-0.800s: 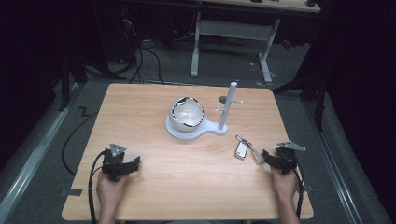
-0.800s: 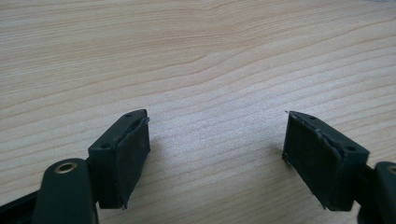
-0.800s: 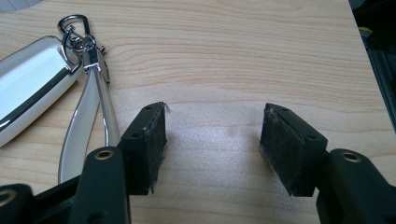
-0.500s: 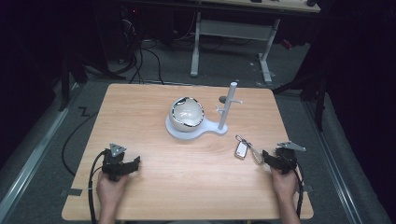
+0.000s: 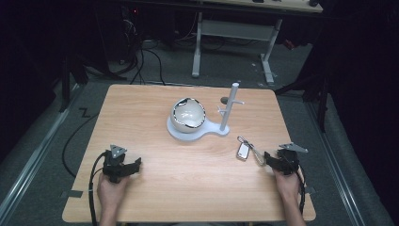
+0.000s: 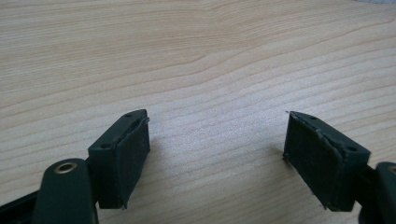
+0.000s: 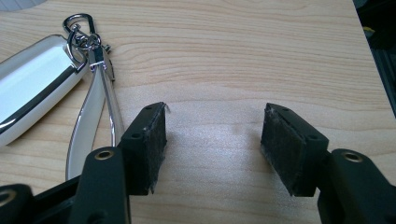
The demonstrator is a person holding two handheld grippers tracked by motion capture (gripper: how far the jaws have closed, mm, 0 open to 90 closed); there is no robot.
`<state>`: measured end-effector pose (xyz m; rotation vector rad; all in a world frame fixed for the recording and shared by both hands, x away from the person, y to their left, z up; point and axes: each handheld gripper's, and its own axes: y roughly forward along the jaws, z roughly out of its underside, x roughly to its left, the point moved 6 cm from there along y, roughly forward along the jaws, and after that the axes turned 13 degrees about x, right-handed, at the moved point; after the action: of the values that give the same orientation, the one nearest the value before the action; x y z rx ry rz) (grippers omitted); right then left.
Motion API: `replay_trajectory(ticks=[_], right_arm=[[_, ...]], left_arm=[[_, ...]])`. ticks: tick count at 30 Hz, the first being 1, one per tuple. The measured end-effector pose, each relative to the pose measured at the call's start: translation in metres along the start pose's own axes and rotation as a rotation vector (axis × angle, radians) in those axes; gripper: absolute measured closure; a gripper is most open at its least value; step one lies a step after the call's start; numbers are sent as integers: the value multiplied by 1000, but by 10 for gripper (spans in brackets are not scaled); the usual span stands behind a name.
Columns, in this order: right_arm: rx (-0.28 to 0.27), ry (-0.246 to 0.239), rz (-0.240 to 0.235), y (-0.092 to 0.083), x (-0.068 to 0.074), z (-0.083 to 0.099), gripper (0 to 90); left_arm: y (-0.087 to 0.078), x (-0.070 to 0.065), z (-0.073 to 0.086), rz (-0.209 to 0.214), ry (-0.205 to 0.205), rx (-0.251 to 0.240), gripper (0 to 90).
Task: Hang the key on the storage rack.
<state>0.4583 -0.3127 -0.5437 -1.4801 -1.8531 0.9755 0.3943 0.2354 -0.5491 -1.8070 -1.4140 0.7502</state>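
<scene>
A white key fob (image 5: 243, 151) (image 7: 32, 86) with a silver clasp and a pale strap loop (image 7: 91, 116) lies flat on the wooden table (image 5: 197, 183), right of centre. My right gripper (image 5: 270, 160) (image 7: 212, 140) rests just right of it, open, with bare wood between its jaws and the strap against the outside of its left jaw. My left gripper (image 5: 134, 165) (image 6: 217, 156) rests near the front left, open over bare wood. Behind the fob stands a white base (image 5: 188, 133) carrying a cracked white bowl (image 5: 188, 114) and an upright peg post (image 5: 229, 106).
The table's right edge (image 7: 369, 56) runs close to my right gripper. A small dark disc (image 5: 224, 100) lies behind the post. A desk frame (image 5: 235, 33) and cables (image 5: 141, 52) stand on the floor beyond the table. Bare wood stretches between my two grippers.
</scene>
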Motion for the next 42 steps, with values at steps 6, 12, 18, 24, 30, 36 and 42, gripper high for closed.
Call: replay_trajectory(ticks=[6, 12, 18, 24, 30, 36, 42], right_arm=[[-2, 22, -22, -2, 2, 1, 429], [-61, -2, -41, -14, 14, -3, 413], [-47, -6, -105, -15, 24, -6, 374], [-39, -39, -143, -17, 40, -14, 341], [-31, -65, -161, -14, 54, -19, 328], [-35, -105, -140, -14, 65, -24, 349], [-27, -108, -87, -8, 60, -28, 447]], left_arm=[[0, 0, 0, -6, 4, 1, 230], [0, 0, 0, -8, 5, 2, 231], [0, 0, 0, -8, 5, 1, 231], [0, 0, 0, -7, 4, 0, 231], [0, 0, 0, -7, 3, 0, 231], [0, -1, 0, -7, 3, -1, 231], [0, -1, 0, -7, 3, -1, 231]])
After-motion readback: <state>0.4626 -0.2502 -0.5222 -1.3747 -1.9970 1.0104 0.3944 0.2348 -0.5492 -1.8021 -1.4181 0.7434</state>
